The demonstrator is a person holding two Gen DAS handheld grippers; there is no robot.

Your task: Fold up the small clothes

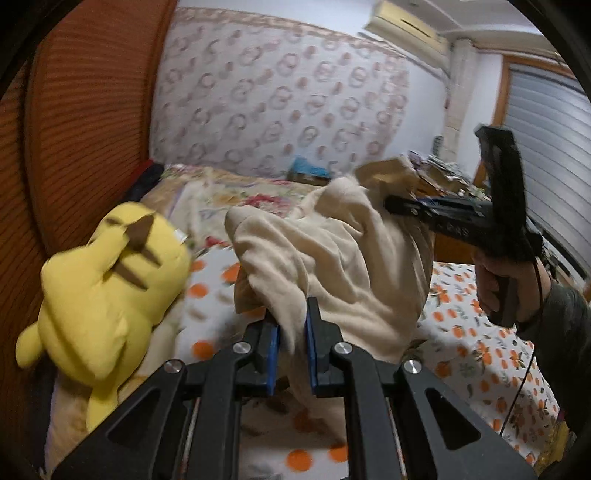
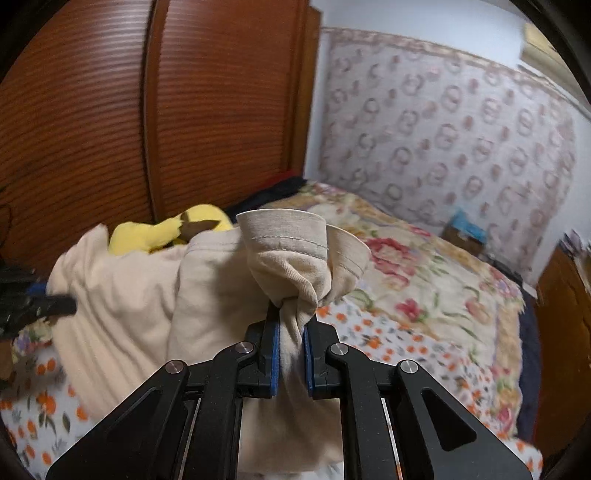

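The cream garment (image 2: 207, 291) is soft matt knit cloth. The wardrobe (image 2: 207, 110) is ribbed reddish wood; the yellow toy (image 1: 110, 280) is plush.

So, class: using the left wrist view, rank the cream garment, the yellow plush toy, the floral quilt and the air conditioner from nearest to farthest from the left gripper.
1. Cream garment: clamped in the left gripper.
2. Yellow plush toy: just to its left, on the bed.
3. Floral quilt: beyond, up the bed.
4. Air conditioner: high on the far wall, upper right.

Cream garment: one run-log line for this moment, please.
cream garment: lifted over bed | left tool: clamping it | right tool: clamping hem
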